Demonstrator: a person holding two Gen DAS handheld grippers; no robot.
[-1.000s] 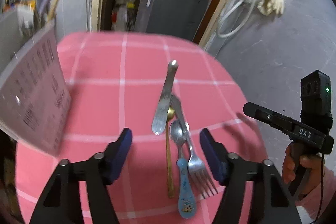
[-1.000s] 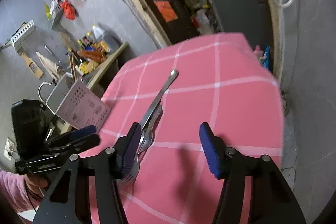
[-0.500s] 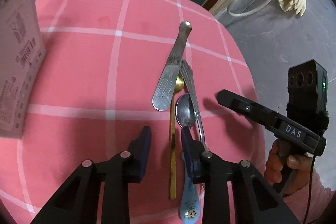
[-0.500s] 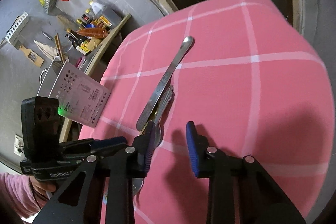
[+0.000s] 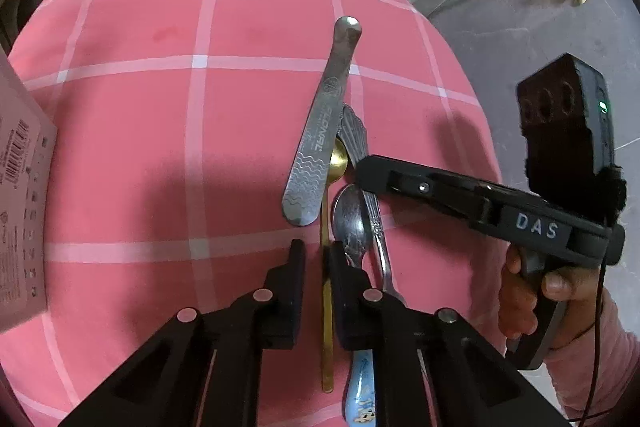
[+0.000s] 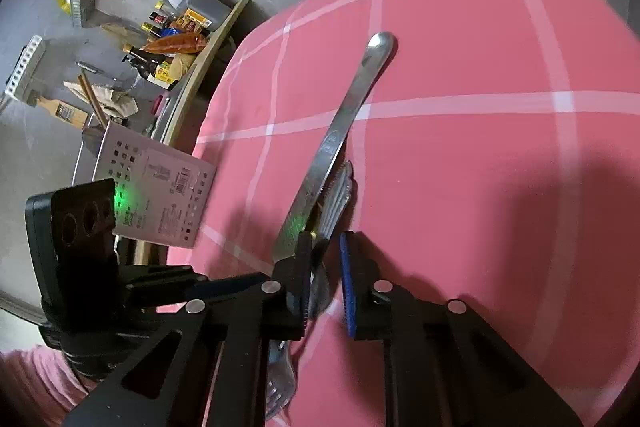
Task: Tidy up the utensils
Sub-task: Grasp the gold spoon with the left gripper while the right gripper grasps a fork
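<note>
On the pink checked surface the utensils lie bunched beside the flat steel knife, the left gripper closing its jaws around the gold spoon, the right gripper closing its jaws around the fork.

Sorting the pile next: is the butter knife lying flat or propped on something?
Propped: the butter knife has its blade overlapping the gold spoon.

The fork's tines lie hidden under the left gripper. The blue-handled spoon runs off the near edge. The printed box is cut at the left edge, its text unreadable.
</note>
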